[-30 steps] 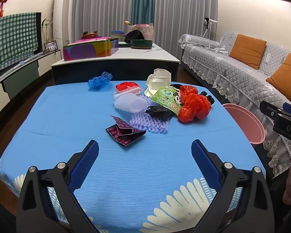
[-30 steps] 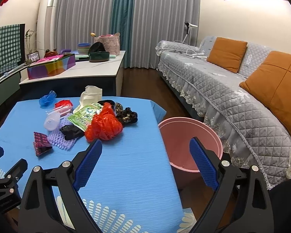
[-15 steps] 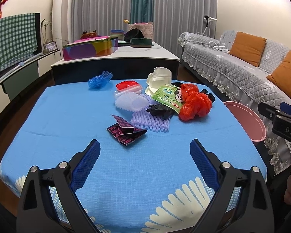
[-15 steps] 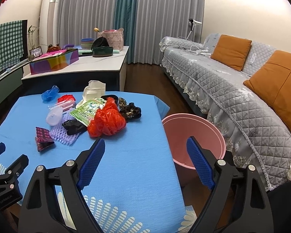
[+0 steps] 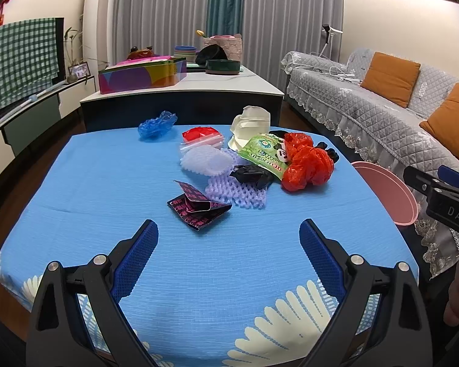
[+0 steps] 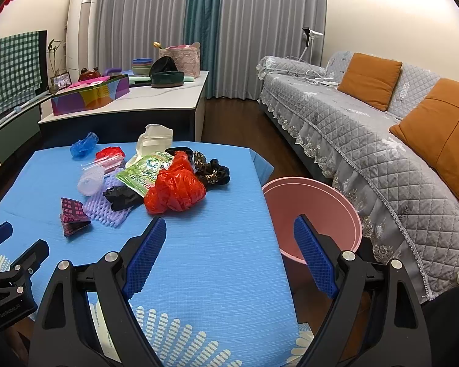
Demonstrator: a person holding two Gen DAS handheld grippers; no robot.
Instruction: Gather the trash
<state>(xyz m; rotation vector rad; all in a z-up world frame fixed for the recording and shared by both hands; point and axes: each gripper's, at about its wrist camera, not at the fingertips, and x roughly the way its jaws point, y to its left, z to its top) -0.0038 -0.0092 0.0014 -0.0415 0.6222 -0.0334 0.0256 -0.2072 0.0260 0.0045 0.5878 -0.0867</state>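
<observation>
The trash is lying in a loose heap on the far half of the blue tablecloth (image 5: 91,189), well ahead of both pairs of jaws and touching neither. Nearest to your left gripper (image 5: 228,235) is the dark red wrapper (image 5: 197,209), sitting just beyond the gap between its blue pads (image 5: 136,252). Behind the wrapper the purple foam net (image 5: 238,191) is spreading out, with a black glove (image 5: 252,176) resting on it and a white foam net (image 5: 206,162) just beside it. The red plastic bag (image 5: 307,168) is bunching at the right of the heap, against the green snack packet (image 5: 264,153). Farther back are the clear zip bag (image 5: 203,142), the white pouch (image 5: 251,122) and, apart at the left, the blue plastic bag (image 5: 157,124).

You are holding the left gripper with its jaws standing wide apart, nothing between them, over bare cloth.

Your right gripper (image 6: 229,244) is hovering at the right side of the table, jaws also wide apart and gripping nothing. The red plastic bag (image 6: 174,189) is lying ahead and to its left; the black scrunchie (image 6: 212,172) is sitting just behind that bag. The pink bin (image 6: 315,211) is standing on the floor beside the table, its rim showing behind the right pad. The sofa (image 6: 367,140) is running along the right.
</observation>
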